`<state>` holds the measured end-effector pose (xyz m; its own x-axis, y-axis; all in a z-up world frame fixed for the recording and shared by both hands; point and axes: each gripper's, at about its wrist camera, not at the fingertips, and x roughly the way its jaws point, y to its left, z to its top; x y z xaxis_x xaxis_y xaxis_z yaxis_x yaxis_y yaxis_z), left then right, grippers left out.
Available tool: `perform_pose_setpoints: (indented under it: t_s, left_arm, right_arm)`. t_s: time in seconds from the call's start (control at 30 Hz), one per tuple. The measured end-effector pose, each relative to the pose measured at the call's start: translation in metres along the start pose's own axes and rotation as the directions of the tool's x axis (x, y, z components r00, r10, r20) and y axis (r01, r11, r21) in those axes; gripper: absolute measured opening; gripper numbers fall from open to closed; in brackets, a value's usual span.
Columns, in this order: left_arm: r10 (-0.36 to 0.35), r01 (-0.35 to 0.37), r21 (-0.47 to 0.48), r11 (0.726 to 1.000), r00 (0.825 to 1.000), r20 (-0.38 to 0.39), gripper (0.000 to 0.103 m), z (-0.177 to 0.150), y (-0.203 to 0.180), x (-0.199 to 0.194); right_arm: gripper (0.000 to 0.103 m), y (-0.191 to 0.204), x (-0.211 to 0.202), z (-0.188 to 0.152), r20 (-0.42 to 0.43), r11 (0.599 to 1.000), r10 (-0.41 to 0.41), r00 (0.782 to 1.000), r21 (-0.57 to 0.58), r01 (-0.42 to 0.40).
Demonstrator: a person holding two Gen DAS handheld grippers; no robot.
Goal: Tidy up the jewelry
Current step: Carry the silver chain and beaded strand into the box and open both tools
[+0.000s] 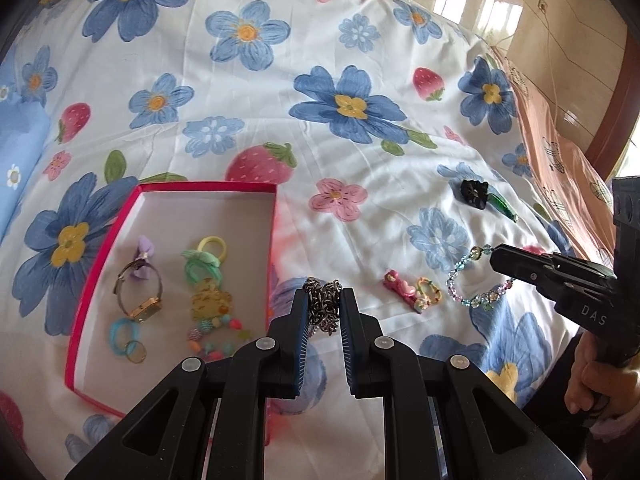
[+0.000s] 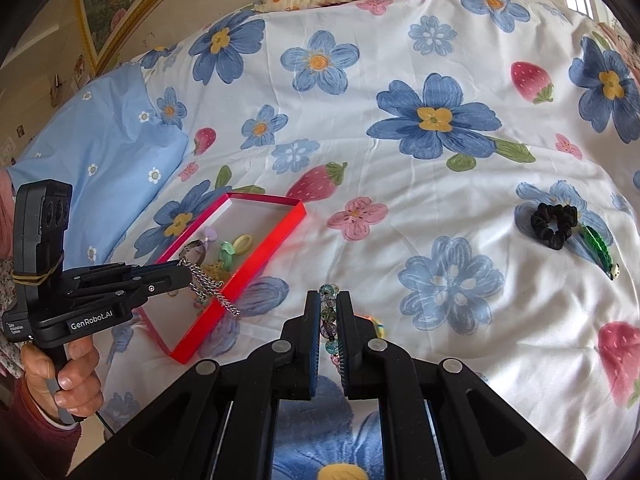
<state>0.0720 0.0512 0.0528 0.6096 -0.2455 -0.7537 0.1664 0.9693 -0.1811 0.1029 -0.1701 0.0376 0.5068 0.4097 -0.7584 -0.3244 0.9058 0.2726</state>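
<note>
The left tongs [image 2: 182, 276], seen from the right wrist view, carry "GenRobot.AI" in white letters on the side of their black body; a smaller white label near the handle is too small to read. The right tongs [image 1: 494, 256], seen from the left wrist view, show the letters "DAS" on their body.

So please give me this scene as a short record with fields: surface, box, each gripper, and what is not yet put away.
surface: floral bedsheet
box: red box, open, left on the sheet
in box: watch, hair ties, beads
left gripper: jaws shut on silver chain, beside the box
right gripper: jaws shut on bead bracelet, lifted
loose: black scrunchie, green clip, pink clip
</note>
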Motion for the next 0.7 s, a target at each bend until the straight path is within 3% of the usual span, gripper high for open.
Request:
perform_pose_setpoints:
  t_s: [0.7]
  left_arm:
    - [0.074, -0.067, -0.121, 0.99, 0.996, 0.058, 0.014, -0.023, 0.054, -0.051]
  right_arm:
    - [0.007, 0.066, 0.019, 0.01, -0.022, 0.991, 0.1, 0.995, -0.091, -0.101]
